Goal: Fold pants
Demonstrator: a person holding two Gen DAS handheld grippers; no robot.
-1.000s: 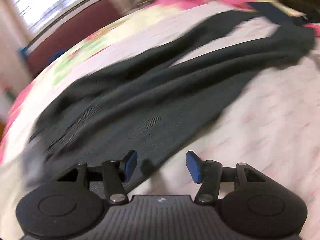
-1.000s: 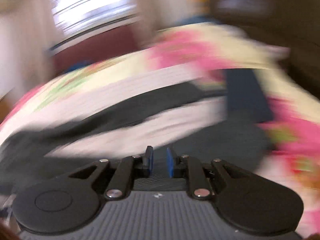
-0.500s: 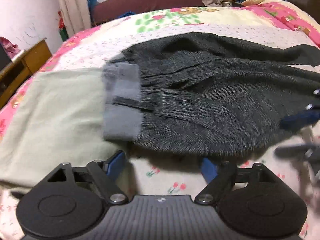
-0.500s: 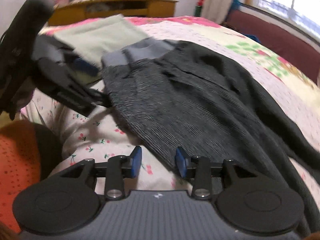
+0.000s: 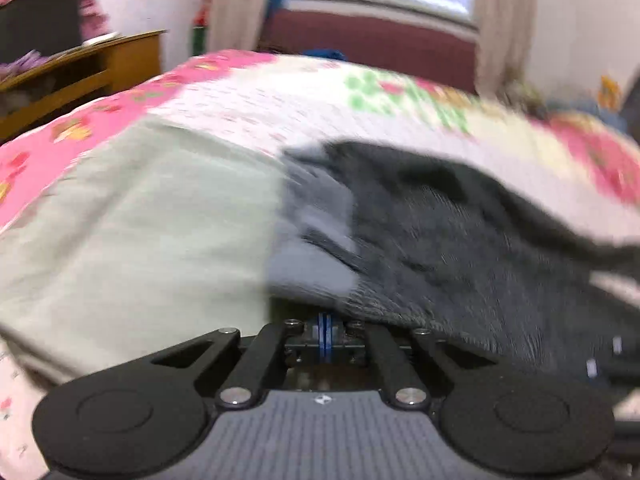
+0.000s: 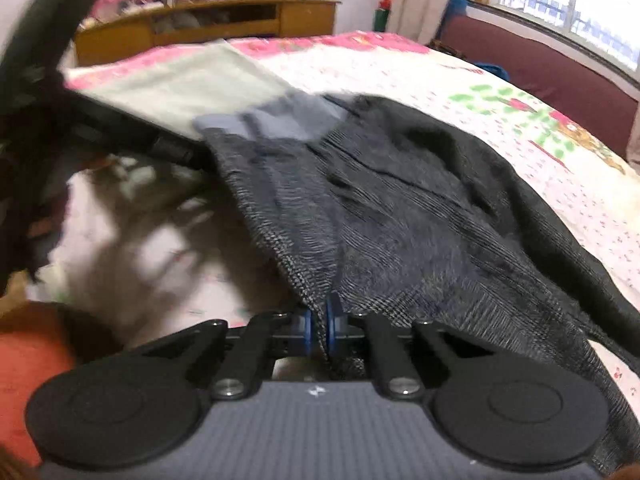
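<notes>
Dark grey checked pants (image 6: 380, 200) lie spread on the flowered bed, with a light grey waistband (image 5: 312, 248) at their left end. My left gripper (image 5: 325, 336) sits at the near corner of the waistband. Its jaws are closing, the blue pads are together, and the fabric's edge hangs just over them, lifted off the bed. My right gripper (image 6: 317, 326) is further along the same near edge. Its jaws are closing too, and its pads pinch a fold of the checked cloth. The pants (image 5: 460, 248) run away to the right, where the legs go out of sight.
A pale green cloth (image 5: 140, 220) lies flat on the bed cover (image 5: 280, 92) left of the waistband. A wooden cabinet (image 6: 208, 20) stands beyond the bed and a maroon bench (image 5: 380, 48) under the window. An orange sleeve (image 6: 28, 360) shows at lower left.
Both grippers swung along the pants to the waist end. Half a second ago their jaws stood open before the near edge; now both are closed there and the edge is raised.
</notes>
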